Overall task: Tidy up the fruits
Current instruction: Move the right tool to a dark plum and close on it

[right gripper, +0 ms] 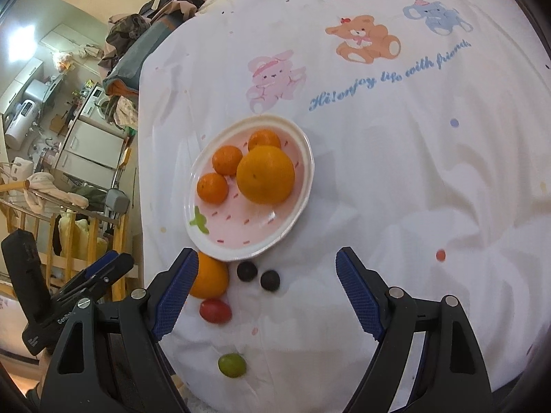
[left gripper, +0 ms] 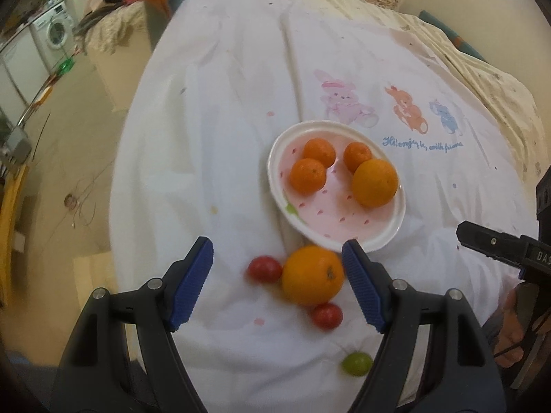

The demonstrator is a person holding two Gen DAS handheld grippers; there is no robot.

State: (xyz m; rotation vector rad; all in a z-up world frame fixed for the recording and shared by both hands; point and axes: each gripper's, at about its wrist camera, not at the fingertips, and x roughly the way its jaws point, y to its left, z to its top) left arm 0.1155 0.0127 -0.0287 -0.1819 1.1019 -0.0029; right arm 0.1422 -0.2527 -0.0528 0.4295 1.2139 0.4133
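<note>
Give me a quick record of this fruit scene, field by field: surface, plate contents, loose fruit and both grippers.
surface: white cartoon-print cloth
plate: oval pink-and-white plate holding one large orange and three small mandarins
loose fruit: big orange, two red cherry tomatoes, one green grape-like fruit, two dark round fruits
left gripper: jaws open, either side of the big orange
right gripper: jaws open, empty

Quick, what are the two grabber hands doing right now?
Left gripper: open, holding nothing; the loose orange lies between its fingers, ungripped.
Right gripper: open, holding nothing, above the cloth near the plate.
</note>
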